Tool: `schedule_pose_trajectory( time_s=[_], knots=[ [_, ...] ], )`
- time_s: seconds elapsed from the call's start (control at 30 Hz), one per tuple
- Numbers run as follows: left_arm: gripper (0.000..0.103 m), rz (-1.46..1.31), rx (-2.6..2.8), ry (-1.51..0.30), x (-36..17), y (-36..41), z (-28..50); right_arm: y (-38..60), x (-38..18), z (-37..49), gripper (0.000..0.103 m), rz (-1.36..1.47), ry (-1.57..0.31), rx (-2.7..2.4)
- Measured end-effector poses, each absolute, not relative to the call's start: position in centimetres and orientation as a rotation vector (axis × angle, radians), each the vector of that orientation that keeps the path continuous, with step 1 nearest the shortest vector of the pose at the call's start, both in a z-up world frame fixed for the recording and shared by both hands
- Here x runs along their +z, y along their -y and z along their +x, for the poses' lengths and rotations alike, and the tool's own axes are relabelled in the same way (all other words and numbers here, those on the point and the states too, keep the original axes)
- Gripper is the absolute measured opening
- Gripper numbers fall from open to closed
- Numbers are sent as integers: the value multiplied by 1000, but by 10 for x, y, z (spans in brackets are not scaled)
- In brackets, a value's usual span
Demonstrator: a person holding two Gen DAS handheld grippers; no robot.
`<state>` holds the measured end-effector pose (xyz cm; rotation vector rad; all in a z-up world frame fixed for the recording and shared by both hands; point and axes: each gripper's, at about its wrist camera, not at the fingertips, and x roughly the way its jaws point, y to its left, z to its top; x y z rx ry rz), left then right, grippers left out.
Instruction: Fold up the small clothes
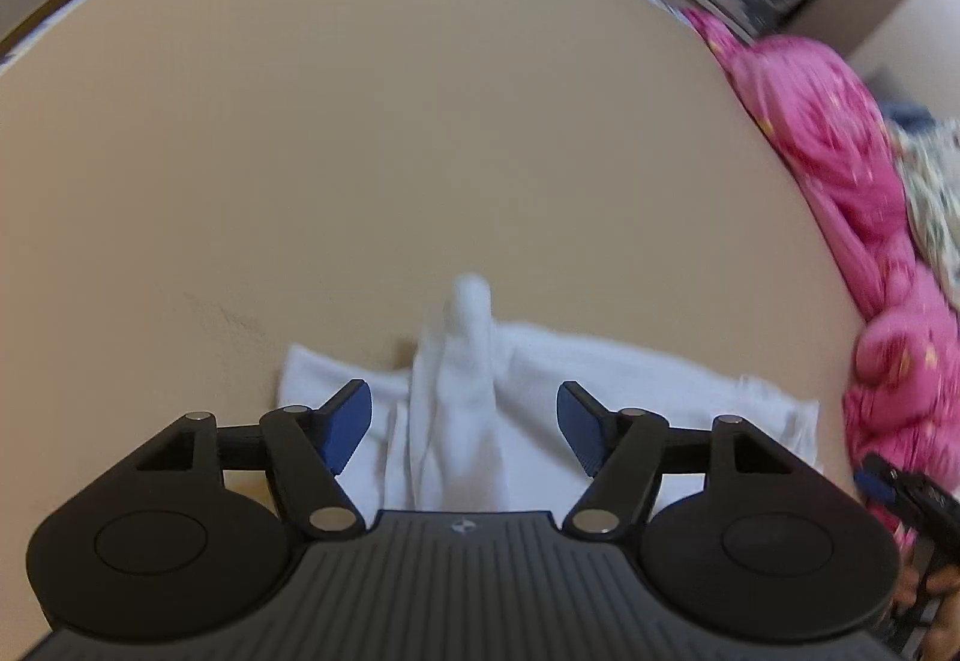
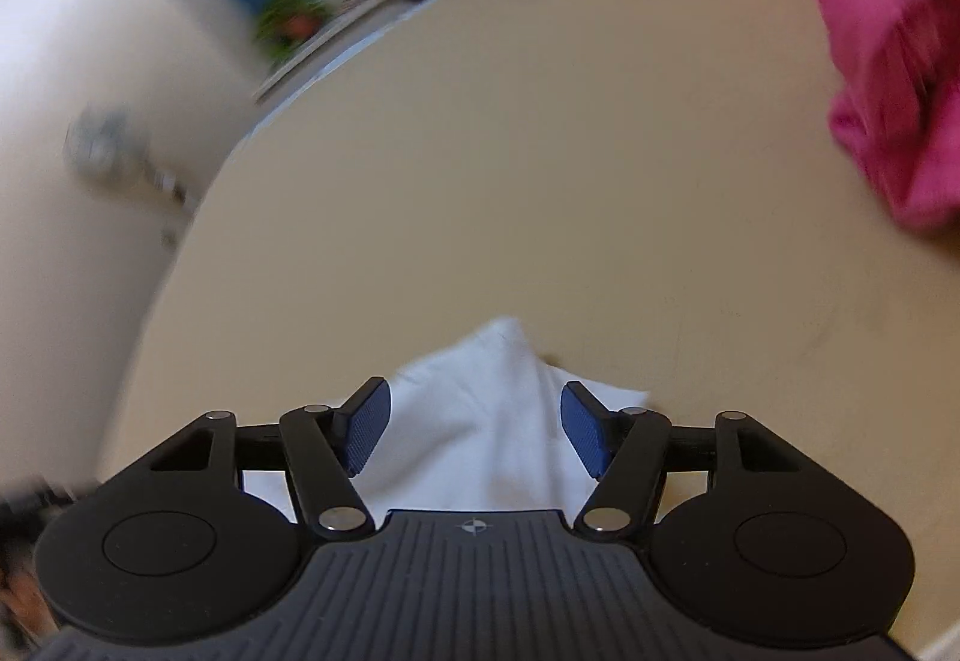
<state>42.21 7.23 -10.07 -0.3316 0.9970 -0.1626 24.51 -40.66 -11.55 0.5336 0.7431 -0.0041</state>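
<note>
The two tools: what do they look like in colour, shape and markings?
Both look alike. The left tool and the right tool each have a ribbed dark grey body with a small round crosshair mark, two round black discs at the sides, black link arms with silver pins, and blue textured pads on the fingers. No cables or sleeves show.

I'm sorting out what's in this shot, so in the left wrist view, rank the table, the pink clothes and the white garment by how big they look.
1. table, fills most of the view.
2. pink clothes, a pile along the right edge.
3. white garment, partly hidden behind the gripper, so its rank against the pink clothes is unsure.
</note>
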Motion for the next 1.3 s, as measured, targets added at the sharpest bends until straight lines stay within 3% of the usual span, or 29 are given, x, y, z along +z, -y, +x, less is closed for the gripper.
schedule_pose_trajectory(
  time_s=[0.23,0.27,0.3,0.33,0.37,0.4,0.6,0.73,0.77,0.8,0.83,0.87,0.9,1.0,1.07,1.3],
  knots=[
    [72,-265,-183,-992,-130,-32,435,376,-143,271,60,396,-733,-2],
    [53,-257,-176,-979,-132,-29,437,374,-144,278,60,391,-734,-3],
    [10,-251,-167,-967,-133,-26,438,373,-147,284,60,393,-745,-11],
    [10,-260,-155,-968,-135,-25,442,374,-151,289,54,406,-755,-20],
    [9,-282,-150,-956,-136,-27,443,374,-154,292,23,420,-766,-18],
    [9,-297,-162,-928,-132,-29,440,375,-155,293,3,421,-771,-19],
    [9,-305,-228,-826,-112,-41,423,389,-129,267,4,504,-656,-32],
    [9,-331,-96,-870,-134,-52,448,398,-149,295,4,527,-722,-123],
    [11,-309,-40,-875,-140,-52,453,397,-158,303,7,518,-768,-146],
    [24,-298,-9,-881,-144,-50,457,395,-166,311,13,505,-810,-166],
    [34,-303,2,-899,-146,-51,459,393,-169,313,29,492,-828,-177],
    [53,-316,6,-911,-146,-52,460,393,-168,310,46,484,-818,-193],
    [65,-328,1,-904,-143,-54,456,394,-165,303,52,496,-792,-200],
    [83,-301,-34,-847,-126,-58,428,402,-148,260,62,557,-712,-211],
    [85,-246,-52,-816,-115,-56,398,401,-136,216,69,577,-659,-203],
    [87,-184,-56,-898,-131,-32,278,349,-131,87,74,436,-712,-169]
  ],
)
